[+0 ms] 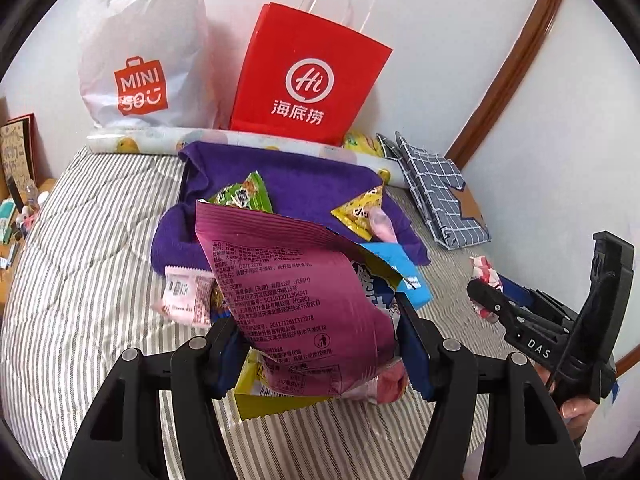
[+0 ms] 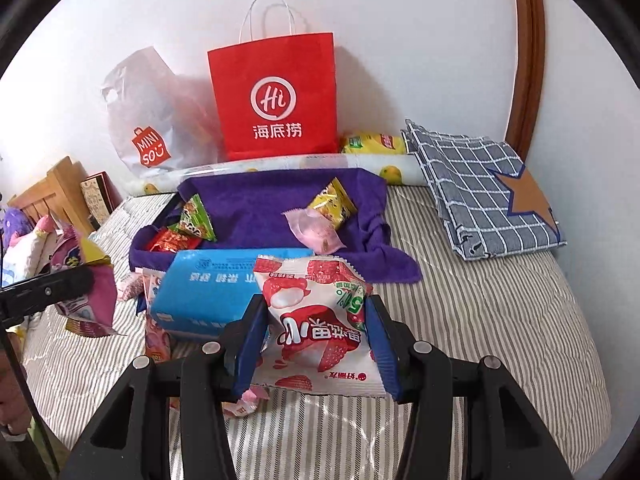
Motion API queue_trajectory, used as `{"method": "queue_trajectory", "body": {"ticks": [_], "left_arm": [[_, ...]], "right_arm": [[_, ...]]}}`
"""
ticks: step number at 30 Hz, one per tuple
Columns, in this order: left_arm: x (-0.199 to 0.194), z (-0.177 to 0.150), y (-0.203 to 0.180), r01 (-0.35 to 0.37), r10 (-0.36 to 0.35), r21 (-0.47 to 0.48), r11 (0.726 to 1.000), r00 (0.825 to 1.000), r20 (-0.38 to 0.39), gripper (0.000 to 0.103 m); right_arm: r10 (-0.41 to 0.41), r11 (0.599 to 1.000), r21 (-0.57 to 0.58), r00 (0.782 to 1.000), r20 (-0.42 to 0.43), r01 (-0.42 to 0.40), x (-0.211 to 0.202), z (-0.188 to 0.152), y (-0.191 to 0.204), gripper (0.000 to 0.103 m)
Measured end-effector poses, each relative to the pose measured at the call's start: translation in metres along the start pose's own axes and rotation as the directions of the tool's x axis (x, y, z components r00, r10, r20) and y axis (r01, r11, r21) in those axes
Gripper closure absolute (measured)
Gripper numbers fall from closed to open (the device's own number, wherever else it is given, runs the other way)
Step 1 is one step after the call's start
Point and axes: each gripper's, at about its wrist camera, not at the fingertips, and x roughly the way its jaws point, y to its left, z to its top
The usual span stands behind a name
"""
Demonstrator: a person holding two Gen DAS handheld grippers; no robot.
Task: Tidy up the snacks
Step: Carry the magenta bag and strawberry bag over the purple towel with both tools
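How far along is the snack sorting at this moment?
Partly done. Already in the purple bin: a green packet, a yellow packet, a pink packet. In hand: the left gripper holds a magenta bag, the right gripper a lychee packet. Left: the blue pack and small packets beside it.

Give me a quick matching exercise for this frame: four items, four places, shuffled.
Items:
1. magenta snack bag
2. lychee snack packet
3. red paper bag
4. green snack packet

Places:
A. standing against the wall
B. in the right gripper
C. on the purple towel
D. in the left gripper

Pairs: 1-D, 2-B, 3-A, 4-C
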Motion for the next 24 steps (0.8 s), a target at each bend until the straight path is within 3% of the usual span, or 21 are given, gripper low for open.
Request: {"method": "queue_trajectory", "body": {"ticks": [19,24], "left_arm": [[0.015,0.038,0.001,-0.015,0.015,0.018,1.000,0.999,0.034,0.038],[0.018,0.054,0.006,-0.061,0.059,0.031,0.998,0.996,0.064,0.038]], "right_arm": [[-0.006,1.000,-0.011,0.999,0.035,0.006,0.018,0.037,0.000,0.055],[0.011,1.000,0.004,0.999,0.037,-0.011,0.031,0.053,-0.003,0.055]]}}
